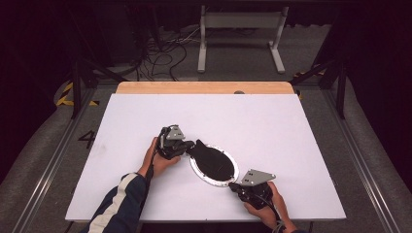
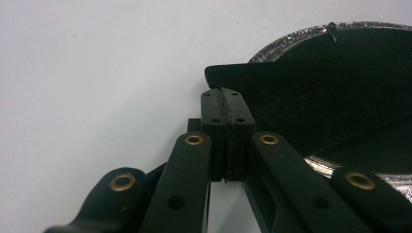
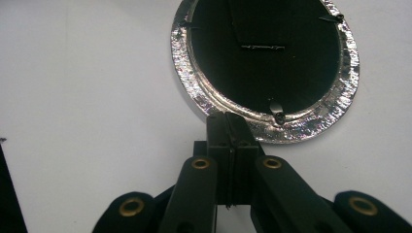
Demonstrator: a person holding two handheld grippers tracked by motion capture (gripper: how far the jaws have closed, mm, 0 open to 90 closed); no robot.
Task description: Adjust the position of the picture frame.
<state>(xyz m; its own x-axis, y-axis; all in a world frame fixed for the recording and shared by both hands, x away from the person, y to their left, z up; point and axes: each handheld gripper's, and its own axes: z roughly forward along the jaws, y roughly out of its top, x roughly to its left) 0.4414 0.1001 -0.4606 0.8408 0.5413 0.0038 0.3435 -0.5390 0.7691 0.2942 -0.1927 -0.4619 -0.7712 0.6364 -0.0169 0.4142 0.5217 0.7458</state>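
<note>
Black cloth lying over round silver-rimmed disc, near front middle of white table. One flap of cloth reaching past rim toward left gripper. Left gripper jaws pressed together, tips against edge of flap; whether cloth is pinched cannot be told. Right gripper jaws closed flat, tips at foil rim on near side, nothing visibly between them.

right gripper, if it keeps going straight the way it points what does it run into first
The right gripper, its fingers shut, points at the near edge of the silver foil rim around the black round piece. It would meet that rim first; whether it touches already is unclear.
</note>
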